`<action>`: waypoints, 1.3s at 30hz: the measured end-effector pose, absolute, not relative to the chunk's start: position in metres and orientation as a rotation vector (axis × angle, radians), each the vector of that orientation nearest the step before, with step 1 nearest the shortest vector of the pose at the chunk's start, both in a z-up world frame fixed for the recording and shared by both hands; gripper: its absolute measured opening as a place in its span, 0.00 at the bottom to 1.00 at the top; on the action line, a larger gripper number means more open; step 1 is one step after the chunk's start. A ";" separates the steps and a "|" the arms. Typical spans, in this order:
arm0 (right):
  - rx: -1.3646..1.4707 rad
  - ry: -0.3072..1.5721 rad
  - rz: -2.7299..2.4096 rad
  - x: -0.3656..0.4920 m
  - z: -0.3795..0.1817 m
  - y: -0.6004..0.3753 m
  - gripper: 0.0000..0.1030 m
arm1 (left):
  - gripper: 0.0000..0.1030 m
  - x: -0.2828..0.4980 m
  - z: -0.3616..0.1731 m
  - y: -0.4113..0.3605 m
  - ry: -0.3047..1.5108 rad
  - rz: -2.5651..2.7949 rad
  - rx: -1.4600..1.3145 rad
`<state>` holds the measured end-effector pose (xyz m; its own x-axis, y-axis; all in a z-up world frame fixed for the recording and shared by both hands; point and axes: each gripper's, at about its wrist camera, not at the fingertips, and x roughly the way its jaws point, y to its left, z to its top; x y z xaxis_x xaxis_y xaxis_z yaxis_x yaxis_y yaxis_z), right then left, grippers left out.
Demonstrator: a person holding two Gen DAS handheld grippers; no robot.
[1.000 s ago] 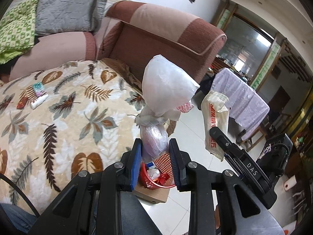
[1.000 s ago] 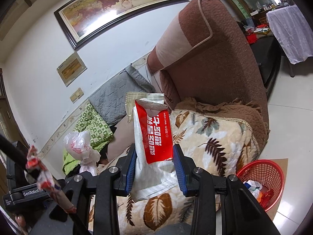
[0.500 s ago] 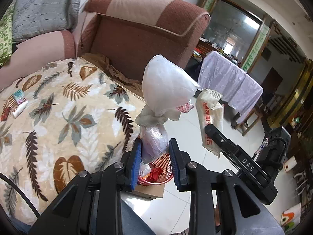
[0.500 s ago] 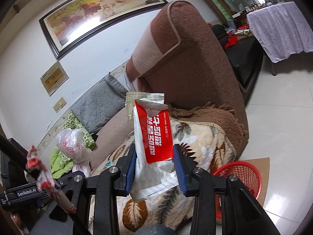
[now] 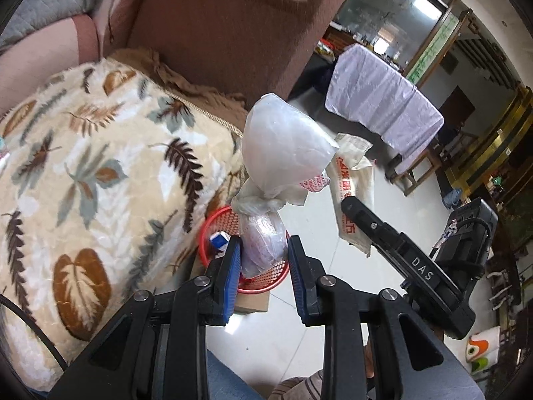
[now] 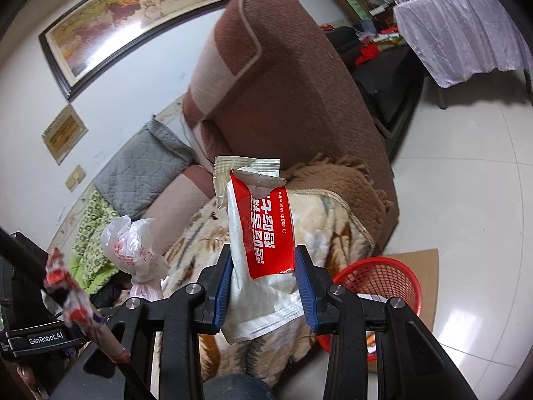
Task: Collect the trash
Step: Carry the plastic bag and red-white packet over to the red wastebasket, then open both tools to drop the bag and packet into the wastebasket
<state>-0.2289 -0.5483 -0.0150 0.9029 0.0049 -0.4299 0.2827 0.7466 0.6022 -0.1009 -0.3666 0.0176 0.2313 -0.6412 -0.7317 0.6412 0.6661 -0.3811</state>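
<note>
1. Left claw (image 5: 261, 263): closed on a knotted plastic bag (image 5: 283, 153). The blue pads (image 5: 232, 276) press the lower bulge of the bag; the knot and the puffed upper part stand above the fingertips.
2. Right claw (image 6: 263, 276): closed on a wet-wipe packet (image 6: 263, 233), red-fronted and white-backed. The packet stands upright, its top well above the pads (image 6: 222, 286).
3. A red basket (image 5: 213, 233) sits on the floor directly behind and below the left claw, resting on a piece of cardboard (image 5: 251, 301). The bag and claw hide most of its interior; a small blue-and-white item shows at its left rim.
4. In the right view the basket lies below and right of the claw, partly cut off by the claw's body.
5. A leaf-patterned blanket (image 5: 83, 173) covers the sofa (image 5: 233, 33) just beside the basket.
6. Each claw appears at the edge of the other's view, carrying its load.
</note>
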 end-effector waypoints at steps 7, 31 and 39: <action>0.784 0.493 -0.210 -0.223 -0.044 -0.569 0.38 | 0.26 -0.082 -0.015 -0.399 1.076 -0.894 0.017; 0.898 0.597 -0.288 -0.202 -0.105 -0.605 0.38 | 0.30 -0.051 -0.099 -0.459 1.251 -0.857 0.093; 0.979 0.582 -0.317 -0.208 -0.114 -0.616 0.59 | 0.38 -0.043 -0.103 -0.450 1.274 -0.839 0.063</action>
